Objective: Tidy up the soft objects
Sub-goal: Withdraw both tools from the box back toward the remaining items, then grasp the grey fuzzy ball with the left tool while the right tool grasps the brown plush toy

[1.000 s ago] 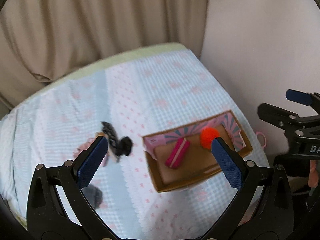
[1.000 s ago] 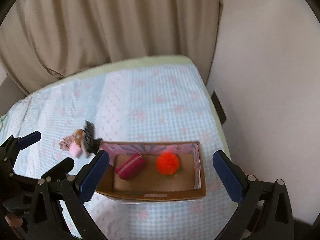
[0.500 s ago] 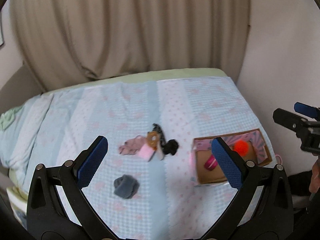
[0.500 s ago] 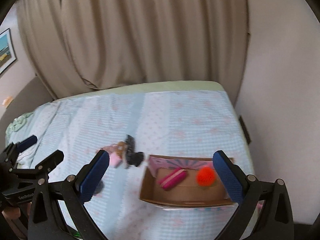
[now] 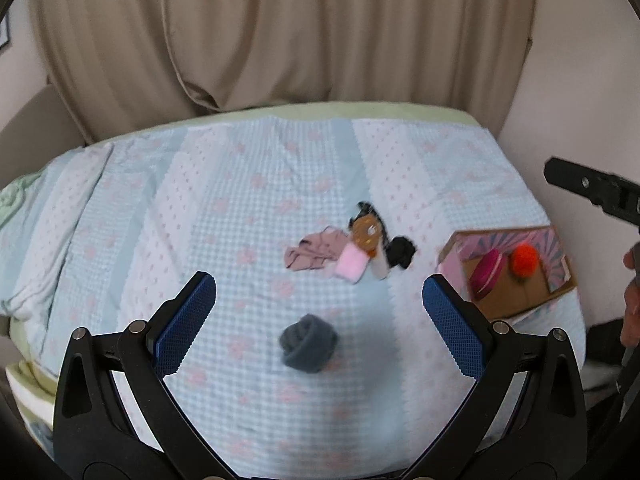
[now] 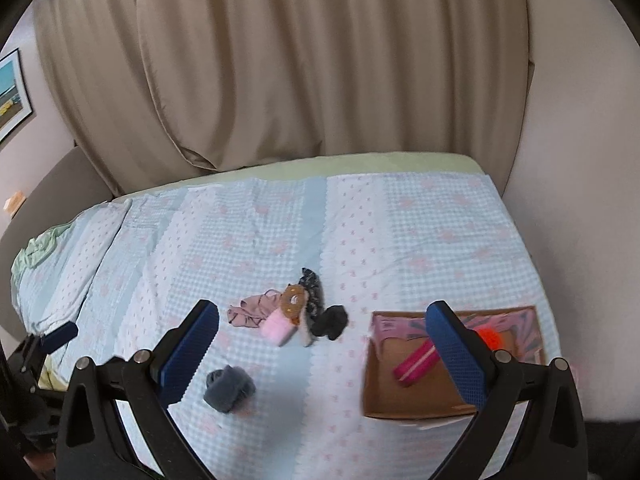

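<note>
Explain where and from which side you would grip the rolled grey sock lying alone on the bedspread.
Grip the rolled grey sock across its rounded middle, coming straight down from above. It lies as a compact bundle, apart from the other soft things, on the bedspread, so either side is free. The open left hand-held gripper already frames it, so probably that one should lower and close on it.

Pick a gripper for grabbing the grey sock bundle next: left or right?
Left. In its own view the grey sock bundle sits centred between the open left gripper fingers. From the right gripper, also open, it lies off toward the left finger, and the cardboard box is nearer that side.
</note>
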Demonstrator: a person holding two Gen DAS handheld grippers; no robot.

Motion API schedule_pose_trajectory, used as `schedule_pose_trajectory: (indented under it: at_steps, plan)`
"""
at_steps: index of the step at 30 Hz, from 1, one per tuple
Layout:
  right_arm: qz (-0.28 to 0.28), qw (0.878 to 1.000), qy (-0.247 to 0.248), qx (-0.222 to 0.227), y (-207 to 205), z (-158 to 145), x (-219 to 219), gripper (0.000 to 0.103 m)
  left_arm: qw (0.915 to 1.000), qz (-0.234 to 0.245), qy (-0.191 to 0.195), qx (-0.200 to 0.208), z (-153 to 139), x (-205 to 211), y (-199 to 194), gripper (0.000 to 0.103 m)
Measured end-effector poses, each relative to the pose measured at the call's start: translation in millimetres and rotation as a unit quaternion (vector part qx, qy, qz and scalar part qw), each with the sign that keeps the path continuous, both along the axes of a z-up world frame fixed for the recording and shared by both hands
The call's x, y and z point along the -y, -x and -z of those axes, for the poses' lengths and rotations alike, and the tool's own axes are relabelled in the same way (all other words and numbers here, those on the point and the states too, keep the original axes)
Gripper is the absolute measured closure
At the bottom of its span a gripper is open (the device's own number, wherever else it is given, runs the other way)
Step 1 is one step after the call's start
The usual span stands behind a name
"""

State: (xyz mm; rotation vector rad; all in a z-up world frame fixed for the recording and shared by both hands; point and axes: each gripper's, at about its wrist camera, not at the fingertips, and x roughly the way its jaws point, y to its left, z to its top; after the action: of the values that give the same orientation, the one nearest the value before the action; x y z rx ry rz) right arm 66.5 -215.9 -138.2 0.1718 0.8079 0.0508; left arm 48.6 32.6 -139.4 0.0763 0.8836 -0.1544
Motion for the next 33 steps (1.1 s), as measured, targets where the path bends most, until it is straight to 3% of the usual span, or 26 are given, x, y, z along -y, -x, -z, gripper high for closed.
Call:
schedule_pose_trajectory:
  at_steps: [7,15,25,33]
  plan:
    - [0.025,0.999,-0.01,-0.022,-30.9,43.2,-47.0,0.0,0.998,0.046,-0.011,-0.043,59.6,-40.4,-23.7,0.0]
    - [0.021,0.996,-0.008,-0.083,-80.0,106.3,-73.8,0.0,0.9893,0.094,-0.035,-0.105,145.5,-43.5,-36.3,0.0]
    - [0.016,0.986,-0.014,-0.163,-147.2,189.3,-87.8,0.013,0.978,0.104,-0.026,-0.179,238.6,-19.9,-48.7,0.001]
    - [0.018,0.978,-0.012,-0.207,-187.8,245.8,-93.6,0.029,0.9727,0.092,-0.018,-0.212,285.5,-4.8,-64.3,0.001]
